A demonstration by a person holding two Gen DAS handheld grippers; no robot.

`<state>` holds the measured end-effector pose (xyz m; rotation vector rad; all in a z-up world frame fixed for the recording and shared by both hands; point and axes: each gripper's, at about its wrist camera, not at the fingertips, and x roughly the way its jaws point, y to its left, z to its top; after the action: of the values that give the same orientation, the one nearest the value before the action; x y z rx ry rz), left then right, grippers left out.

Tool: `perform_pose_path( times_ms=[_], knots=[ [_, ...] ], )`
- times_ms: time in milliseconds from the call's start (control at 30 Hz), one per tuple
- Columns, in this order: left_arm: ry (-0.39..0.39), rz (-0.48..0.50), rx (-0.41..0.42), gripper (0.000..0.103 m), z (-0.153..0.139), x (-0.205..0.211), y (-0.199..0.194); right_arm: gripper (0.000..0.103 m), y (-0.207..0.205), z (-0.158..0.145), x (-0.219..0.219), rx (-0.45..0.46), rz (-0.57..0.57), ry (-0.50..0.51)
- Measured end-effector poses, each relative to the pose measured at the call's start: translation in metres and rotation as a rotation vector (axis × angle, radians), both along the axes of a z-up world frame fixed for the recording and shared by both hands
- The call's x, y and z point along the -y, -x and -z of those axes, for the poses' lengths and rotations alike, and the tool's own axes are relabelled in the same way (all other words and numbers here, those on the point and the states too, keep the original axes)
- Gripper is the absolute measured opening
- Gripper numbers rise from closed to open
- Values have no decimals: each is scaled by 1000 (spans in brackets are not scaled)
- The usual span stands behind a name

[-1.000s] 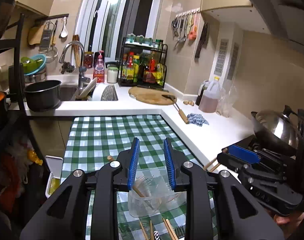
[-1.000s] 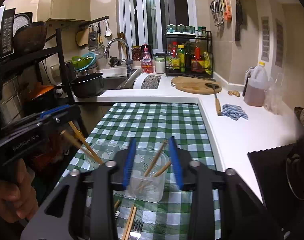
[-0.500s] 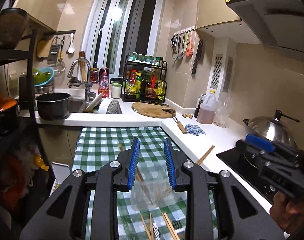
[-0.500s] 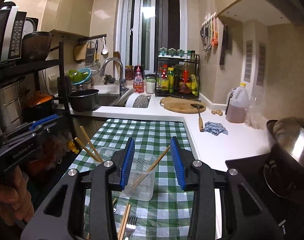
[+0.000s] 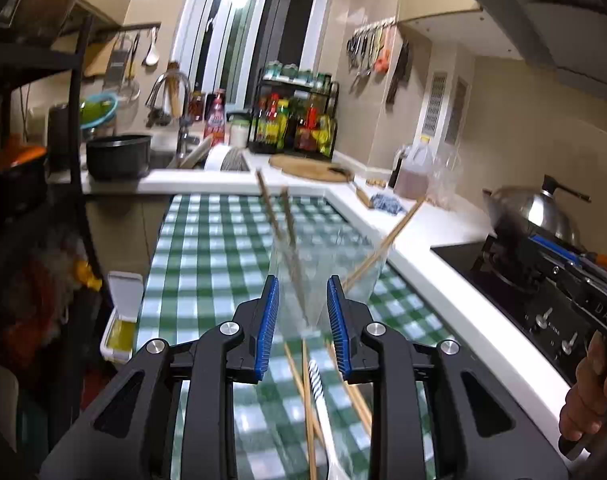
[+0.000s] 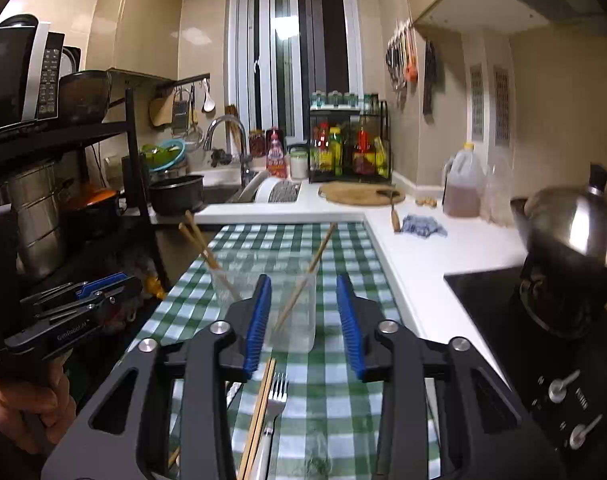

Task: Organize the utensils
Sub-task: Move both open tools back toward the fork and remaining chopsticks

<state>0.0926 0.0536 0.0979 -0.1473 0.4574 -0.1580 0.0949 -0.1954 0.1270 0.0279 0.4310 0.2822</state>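
The left gripper [image 5: 302, 320] has its 2 blue-padded jaws spread with nothing between them, held low over the green-checked tablecloth [image 5: 207, 248]. Just ahead of its tips, in the left wrist view, stands a clear plastic container [image 5: 323, 264], blurred, with 2 chopsticks [image 5: 287, 220] leaning out toward the left and 1 chopstick [image 5: 387, 244] leaning out to the right. Beneath the jaws, loose chopsticks [image 5: 307, 392] lie on the cloth beside a striped-handled utensil [image 5: 316, 380].

The right gripper [image 6: 303, 316] is likewise spread wide and holds nothing. In the right wrist view the container [image 6: 295, 312] sits between and just beyond its tips, upright on the cloth, with the single chopstick [image 6: 303, 280] slanting up out of it. A second clear container [image 6: 231, 276] stands just to its left, and the pair of chopsticks [image 6: 207, 252] leans from there. Nearer the camera, a fork [image 6: 275, 400] and 2 chopsticks [image 6: 261, 408] lie side by side on the cloth under the jaws.

The left gripper's body shows at the left edge of the right wrist view, gripped by a hand [image 6: 27, 404]. Further out, the white counter [image 6: 443, 248] carries a blue rag [image 6: 423, 226], a round wooden board [image 6: 359, 192] and a jug [image 6: 461, 186]; a lidded wok [image 6: 571, 228] sits on the stove at right.
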Motion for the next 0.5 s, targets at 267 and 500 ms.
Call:
perform_pose_path(
  times_ms=[267, 500],
  knots=[
    [16, -34, -107, 18, 43, -6, 26, 15, 15, 63, 2, -144, -28, -27],
    [36, -49, -235, 17, 91, -1, 54, 16, 30, 119, -18, -273, -84, -9]
  ],
)
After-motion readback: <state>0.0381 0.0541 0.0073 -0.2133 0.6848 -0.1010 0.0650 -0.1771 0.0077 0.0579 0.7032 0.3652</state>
